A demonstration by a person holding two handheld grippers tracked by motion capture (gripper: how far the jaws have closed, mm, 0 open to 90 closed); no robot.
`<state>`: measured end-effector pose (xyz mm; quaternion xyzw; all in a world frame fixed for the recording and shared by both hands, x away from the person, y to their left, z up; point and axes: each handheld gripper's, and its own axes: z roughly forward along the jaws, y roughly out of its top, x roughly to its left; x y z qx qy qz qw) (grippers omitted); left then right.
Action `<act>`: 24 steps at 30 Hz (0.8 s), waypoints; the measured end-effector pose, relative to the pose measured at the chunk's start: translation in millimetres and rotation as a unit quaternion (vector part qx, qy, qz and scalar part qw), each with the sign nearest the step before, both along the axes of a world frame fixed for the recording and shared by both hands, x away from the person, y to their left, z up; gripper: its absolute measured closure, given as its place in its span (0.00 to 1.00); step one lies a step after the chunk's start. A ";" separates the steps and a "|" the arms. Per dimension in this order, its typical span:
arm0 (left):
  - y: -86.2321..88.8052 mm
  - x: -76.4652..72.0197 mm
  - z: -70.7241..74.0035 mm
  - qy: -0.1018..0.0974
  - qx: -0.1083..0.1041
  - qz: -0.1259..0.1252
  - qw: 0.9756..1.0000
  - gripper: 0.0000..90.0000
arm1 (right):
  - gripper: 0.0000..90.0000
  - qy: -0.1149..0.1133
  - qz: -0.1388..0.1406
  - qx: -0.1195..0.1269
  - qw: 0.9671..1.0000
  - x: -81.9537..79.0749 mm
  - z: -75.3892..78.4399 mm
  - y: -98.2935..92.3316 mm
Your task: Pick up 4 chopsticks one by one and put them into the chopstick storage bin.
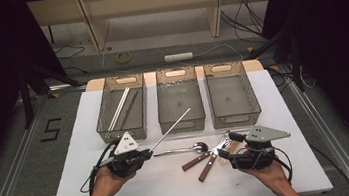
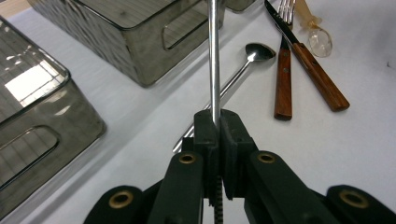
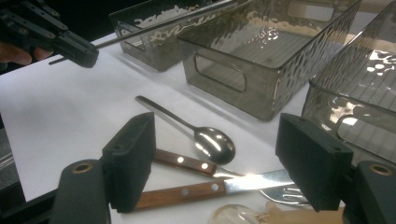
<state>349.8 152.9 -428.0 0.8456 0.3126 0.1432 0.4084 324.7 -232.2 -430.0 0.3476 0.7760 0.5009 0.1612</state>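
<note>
My left gripper (image 1: 144,154) is shut on one end of a thin metal chopstick (image 1: 171,128), which slants up toward the middle bin (image 1: 181,124). In the left gripper view the chopstick (image 2: 214,56) rises straight from the closed jaws of the left gripper (image 2: 217,119). My right gripper (image 1: 228,145) stands open low over a pile of cutlery. In the right gripper view, its wide-apart jaws frame a metal spoon (image 3: 215,142), a wooden-handled knife (image 3: 187,193) and a wooden-handled fork (image 3: 187,163); nothing is gripped by the right gripper (image 3: 217,168).
Three smoked-plastic bins stand in a row at the back of the white table: the left bin (image 1: 121,133) holds chopsticks (image 1: 119,107), and the right bin (image 1: 235,119) looks empty, like the middle one. A clear plastic spoon (image 2: 317,39) lies by the fork.
</note>
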 end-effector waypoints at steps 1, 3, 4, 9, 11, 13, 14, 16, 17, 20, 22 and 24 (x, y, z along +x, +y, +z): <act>0.9 0.4 0.2 0.000 -0.002 0.004 1.000 0.95 | 0.33 0.001 0.000 0.001 1.000 -1.4 -1.3 0.0; 4.4 2.1 1.2 0.001 -0.006 0.012 1.000 0.95 | 0.32 0.000 0.001 -0.007 1.000 -3.7 -2.9 0.0; 6.0 3.1 1.8 0.001 -0.009 0.015 1.000 0.96 | 0.32 -0.001 0.002 -0.008 1.000 -4.8 -3.3 -0.1; 13.1 6.8 5.6 0.000 -0.021 0.032 0.999 0.95 | 0.32 0.000 0.001 -0.005 1.000 -8.6 -4.5 -1.4; 15.8 8.7 7.0 0.001 -0.024 0.038 0.999 0.95 | 0.32 0.001 -0.002 -0.005 1.000 -9.6 -5.2 -1.8; 18.6 11.2 8.1 0.003 -0.025 0.046 0.999 0.95 | 0.32 0.002 -0.002 -0.005 1.000 -10.6 -5.3 -2.6; 19.8 12.4 8.3 0.002 -0.025 0.049 0.998 0.95 | 0.32 0.003 -0.002 -0.005 1.000 -11.1 -5.4 -2.8; 22.2 14.8 9.2 0.000 -0.026 0.055 0.998 0.95 | 0.31 0.004 -0.001 -0.006 1.000 -12.1 -5.8 -2.9; 23.9 16.4 9.9 -0.001 -0.026 0.059 0.998 0.95 | 0.31 0.003 -0.001 -0.006 1.000 -12.5 -6.0 -3.0; 29.2 22.5 13.0 -0.004 -0.031 0.071 0.997 0.95 | 0.31 0.003 -0.002 -0.007 1.000 -14.6 -6.1 -3.2; 33.1 27.3 15.2 -0.006 -0.033 0.080 0.996 0.95 | 0.30 0.000 -0.003 -0.009 1.000 -15.5 -6.0 -3.7; 37.7 33.2 17.6 -0.006 -0.042 0.094 0.995 0.95 | 0.30 -0.002 -0.007 -0.009 1.000 -16.7 -5.9 -4.3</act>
